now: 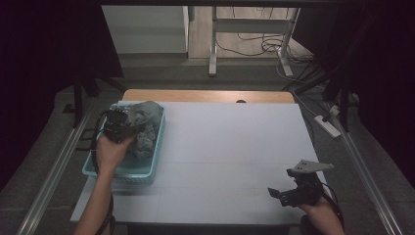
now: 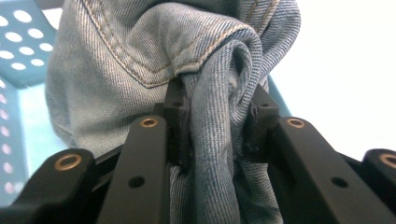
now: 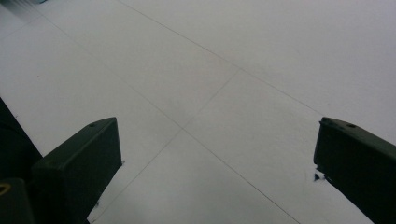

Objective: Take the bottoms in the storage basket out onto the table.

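A bundle of light blue jeans (image 1: 146, 125) lies in a turquoise perforated basket (image 1: 125, 175) at the table's left side. My left gripper (image 1: 117, 126) reaches into the basket over the jeans. In the left gripper view its jaws pinch a thick fold of the denim (image 2: 219, 121), with a stitched seam above. My left gripper (image 2: 217, 126) is shut on that fold. My right gripper (image 1: 280, 195) rests low near the table's front right corner, a grey three-cornered plate on top. In the right gripper view my right gripper (image 3: 217, 158) stands wide open over the bare white table (image 3: 224, 70).
The white table top (image 1: 235, 147) has a wooden strip (image 1: 208, 96) along its far edge. Metal rails run along both sides. Behind the table stand a desk frame (image 1: 213, 39) and loose cables on the floor, with a power strip (image 1: 328, 126) at the right.
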Available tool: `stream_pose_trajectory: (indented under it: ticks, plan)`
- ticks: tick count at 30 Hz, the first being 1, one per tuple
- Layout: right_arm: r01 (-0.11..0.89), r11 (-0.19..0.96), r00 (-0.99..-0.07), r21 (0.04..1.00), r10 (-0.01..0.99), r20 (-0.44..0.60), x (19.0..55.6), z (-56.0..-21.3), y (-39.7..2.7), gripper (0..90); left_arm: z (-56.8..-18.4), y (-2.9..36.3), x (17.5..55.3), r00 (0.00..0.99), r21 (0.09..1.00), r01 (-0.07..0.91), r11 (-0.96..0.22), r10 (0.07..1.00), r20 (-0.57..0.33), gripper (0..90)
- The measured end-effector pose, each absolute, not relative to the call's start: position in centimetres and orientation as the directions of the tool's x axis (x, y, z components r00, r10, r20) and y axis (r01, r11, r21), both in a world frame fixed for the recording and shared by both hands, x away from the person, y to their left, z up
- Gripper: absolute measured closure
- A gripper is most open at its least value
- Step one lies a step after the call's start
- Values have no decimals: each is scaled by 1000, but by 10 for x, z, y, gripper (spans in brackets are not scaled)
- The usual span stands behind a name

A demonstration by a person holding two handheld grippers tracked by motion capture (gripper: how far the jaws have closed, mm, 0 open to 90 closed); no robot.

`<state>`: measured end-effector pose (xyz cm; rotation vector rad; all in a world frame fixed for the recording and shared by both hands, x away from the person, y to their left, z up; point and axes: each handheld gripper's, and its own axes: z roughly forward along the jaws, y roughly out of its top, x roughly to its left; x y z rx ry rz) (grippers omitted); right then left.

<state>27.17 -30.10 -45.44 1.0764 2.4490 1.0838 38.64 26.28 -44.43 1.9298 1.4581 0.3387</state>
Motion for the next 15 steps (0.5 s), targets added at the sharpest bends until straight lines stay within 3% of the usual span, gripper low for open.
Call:
stream_pose_trajectory:
  ticks: [15]
  plan:
    - [529, 446, -695, 722, 716, 66, 271, -454, -302, 11, -416, 272, 371, 353, 736, 671, -85, 910, -216, 690]
